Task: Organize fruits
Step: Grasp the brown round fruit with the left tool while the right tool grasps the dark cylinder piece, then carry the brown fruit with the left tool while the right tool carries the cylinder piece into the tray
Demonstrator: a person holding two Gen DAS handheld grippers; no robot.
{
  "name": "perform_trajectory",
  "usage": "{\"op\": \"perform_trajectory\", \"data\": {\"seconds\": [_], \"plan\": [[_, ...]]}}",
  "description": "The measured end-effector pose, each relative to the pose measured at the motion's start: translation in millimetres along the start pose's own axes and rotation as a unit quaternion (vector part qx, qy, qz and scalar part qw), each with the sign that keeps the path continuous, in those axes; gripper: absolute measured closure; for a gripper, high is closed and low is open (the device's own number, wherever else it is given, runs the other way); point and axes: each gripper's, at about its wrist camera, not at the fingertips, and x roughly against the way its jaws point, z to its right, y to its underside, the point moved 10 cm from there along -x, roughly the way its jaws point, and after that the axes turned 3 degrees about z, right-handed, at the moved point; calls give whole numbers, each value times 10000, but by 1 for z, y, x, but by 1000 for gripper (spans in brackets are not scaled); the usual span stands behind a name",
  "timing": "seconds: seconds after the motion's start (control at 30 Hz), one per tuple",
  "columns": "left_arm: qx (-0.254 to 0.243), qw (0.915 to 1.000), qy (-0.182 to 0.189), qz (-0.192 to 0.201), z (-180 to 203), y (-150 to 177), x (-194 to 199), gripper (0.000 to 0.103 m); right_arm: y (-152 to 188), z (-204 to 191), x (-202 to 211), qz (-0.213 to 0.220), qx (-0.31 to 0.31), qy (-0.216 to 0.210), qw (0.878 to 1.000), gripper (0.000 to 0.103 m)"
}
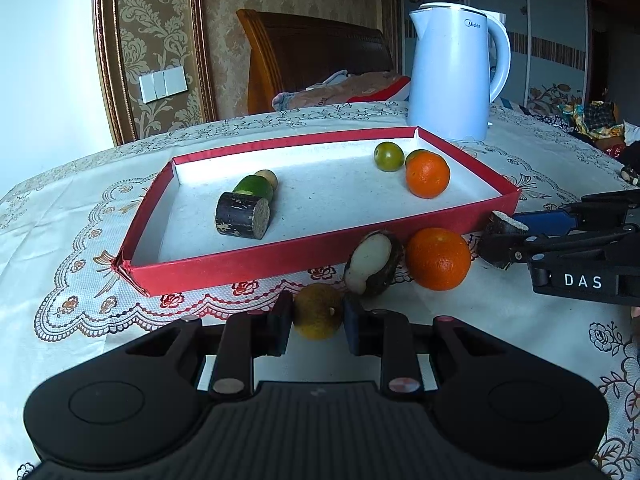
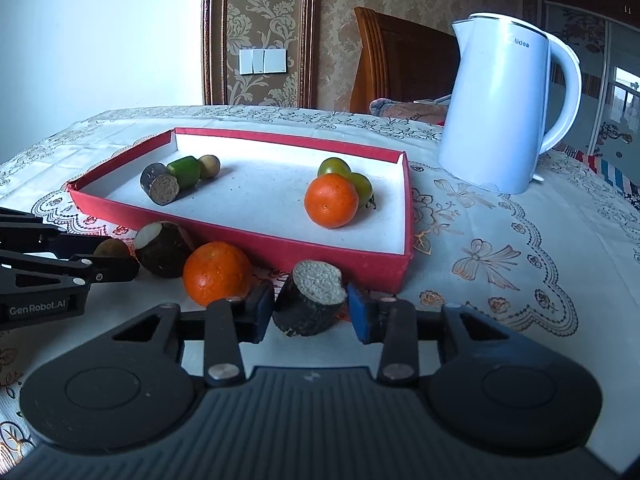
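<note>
— Between my left gripper (image 1: pixel 318 322) pads sits a little brown-yellow round fruit (image 1: pixel 318 312), squeezed tight on both sides.

— And your other hand?

— My right gripper (image 2: pixel 310 308) has closed in on a dark sugarcane chunk (image 2: pixel 310 298). Both blue pads look like they touch it.

— What is close by?

— An orange (image 2: pixel 216 278) and a peeled brown root (image 2: pixel 162 248) lie on the tablecloth (image 2: pixel 500 248), just in front of the red tray (image 2: pixel 280 252).

— What's in the tray?

— Another cane piece (image 2: pixel 160 183), a green piece (image 2: pixel 185 170), an orange (image 2: pixel 331 200) and two green fruits. A white kettle (image 2: pixel 496 112) stands behind.
</note>
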Motion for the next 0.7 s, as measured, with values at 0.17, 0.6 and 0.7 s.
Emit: {"op": "perform_trajectory", "data": {"seconds": [0.17,0.6,0.7], "plan": [[44,10000,-54,-7,-2,0,0,77,0,-1,1,24,37,34,10000,67],[69,9999,-65,42,-3,-2,1,77,0,1,0,3,-43,-26,10000,64],[57,10000,-61,40,-3,-1,1,77,1,0,-3,-70,-39,-69,9999,65]]}}
